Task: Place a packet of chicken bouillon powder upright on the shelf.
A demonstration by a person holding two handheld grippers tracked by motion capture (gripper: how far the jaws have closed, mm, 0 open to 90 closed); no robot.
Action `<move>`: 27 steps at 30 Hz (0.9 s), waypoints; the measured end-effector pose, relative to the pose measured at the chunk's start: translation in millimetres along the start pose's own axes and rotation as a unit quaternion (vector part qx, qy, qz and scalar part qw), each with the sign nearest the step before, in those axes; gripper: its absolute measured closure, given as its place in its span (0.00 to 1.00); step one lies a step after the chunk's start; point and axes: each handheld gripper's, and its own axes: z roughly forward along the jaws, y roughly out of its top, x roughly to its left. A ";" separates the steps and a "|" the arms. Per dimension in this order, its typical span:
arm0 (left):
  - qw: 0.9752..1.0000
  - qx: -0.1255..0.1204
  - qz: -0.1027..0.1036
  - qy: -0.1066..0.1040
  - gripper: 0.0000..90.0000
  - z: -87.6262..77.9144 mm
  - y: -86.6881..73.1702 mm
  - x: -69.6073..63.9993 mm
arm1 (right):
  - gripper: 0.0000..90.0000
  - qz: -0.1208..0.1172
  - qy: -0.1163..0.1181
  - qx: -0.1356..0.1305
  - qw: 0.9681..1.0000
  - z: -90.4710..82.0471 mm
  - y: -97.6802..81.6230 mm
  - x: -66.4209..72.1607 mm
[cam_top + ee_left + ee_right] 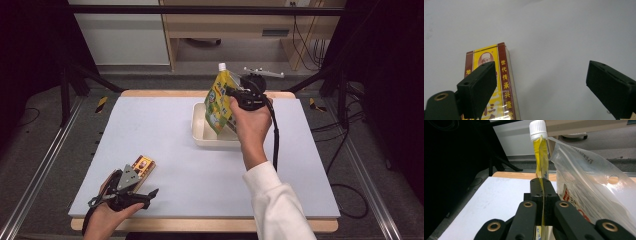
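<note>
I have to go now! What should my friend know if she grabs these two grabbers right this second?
Right hand-held gripper: shut on the yellow spout pouch, held upright over the white tray.
Left hand-held gripper: open, holding nothing, beside the red-and-yellow box lying flat on the table.
Done: pouch gripped.
Left: probably set the pouch in the tray; box untouched.

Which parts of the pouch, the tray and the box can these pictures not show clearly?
- Spouted pouch: print too small in the high view; the right claw covers its lower edge.
- White tray: pouch and hand hide its inside.
- Yellow box: left claw view cuts off its lower end.
</note>
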 end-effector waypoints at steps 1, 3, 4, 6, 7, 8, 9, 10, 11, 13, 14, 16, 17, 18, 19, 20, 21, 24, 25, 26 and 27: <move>1.000 0.000 0.000 0.000 0.10 -0.1 0.1 -0.1 | 1.00 -0.002 -0.004 0.001 1.000 1.0 -0.3 0.3; 1.000 0.000 0.001 0.000 0.10 -0.2 0.1 -0.2 | 1.00 -0.002 -0.007 0.002 1.000 3.5 -1.3 1.1; 1.000 0.000 0.002 0.000 0.10 -0.3 0.1 -0.2 | 1.00 -0.003 -0.011 0.002 1.000 6.7 -2.5 1.6; 1.000 0.000 0.001 0.000 0.10 -0.3 0.0 -0.2 | 1.00 -0.002 -0.013 0.003 1.000 8.1 -2.9 1.8; 1.000 0.000 0.001 0.000 0.10 -0.3 -0.1 -0.2 | 1.00 -0.002 -0.018 0.001 1.000 11.2 -4.0 2.0; 1.000 0.000 0.001 0.000 0.10 -0.3 -0.1 -0.2 | 1.00 -0.002 -0.018 0.001 1.000 11.2 -4.0 2.0; 1.000 0.000 0.002 0.000 0.10 -0.2 -0.1 -0.2 | 1.00 -0.001 -0.020 0.001 1.000 12.6 -4.6 2.2; 1.000 0.001 0.001 0.000 0.10 -0.1 -0.1 -0.3 | 1.00 0.001 -0.021 0.002 1.000 14.3 -5.3 2.4; 1.000 0.001 0.002 -0.001 0.10 0.1 -0.1 -0.3 | 1.00 0.002 -0.025 0.003 1.000 17.5 -6.5 2.7; 1.000 0.001 0.002 -0.001 0.10 0.1 0.0 -0.5 | 1.00 0.005 -0.025 0.004 1.000 20.6 -7.4 2.8; 1.000 0.001 0.002 -0.001 0.10 0.1 0.0 -0.6 | 1.00 0.005 -0.025 0.004 1.000 20.6 -7.4 2.8; 1.000 0.001 0.003 0.000 0.10 -0.2 0.2 -0.6 | 1.00 0.006 -0.026 0.005 1.000 23.1 -8.0 3.3; 1.000 0.001 0.002 -0.001 0.10 -0.2 0.1 -0.5 | 1.00 0.007 -0.027 0.005 1.000 24.3 -8.2 3.4; 1.000 0.001 0.003 -0.001 0.10 -0.2 0.1 -0.4 | 1.00 0.009 -0.028 0.006 1.000 25.2 -8.4 3.7; 1.000 0.001 0.003 -0.001 0.10 -0.3 0.1 -0.4 | 1.00 0.008 -0.031 0.006 0.999 27.1 -8.9 4.3; 1.000 0.000 0.002 -0.001 0.10 -0.3 0.1 -0.3 | 1.00 0.008 -0.031 0.006 0.999 27.1 -8.9 4.3; 1.000 0.000 0.003 -0.001 0.10 -0.4 0.1 -0.3 | 1.00 0.008 -0.034 0.005 0.999 27.7 -9.1 4.5; 1.000 0.000 0.003 -0.001 0.10 -0.4 0.1 -0.3 | 1.00 0.006 -0.041 0.006 0.999 30.6 -10.7 3.8; 1.000 0.001 0.004 0.000 0.10 -0.4 0.2 -0.3 | 1.00 0.006 -0.042 0.005 0.999 31.0 -11.0 3.5; 1.000 0.001 0.005 0.000 0.10 -0.5 0.3 -0.4 | 1.00 0.006 -0.042 0.005 0.999 31.0 -11.0 3.5; 1.000 0.001 0.005 0.000 0.10 -0.5 0.3 -0.4 | 1.00 0.006 -0.042 0.005 0.999 31.2 -11.1 3.3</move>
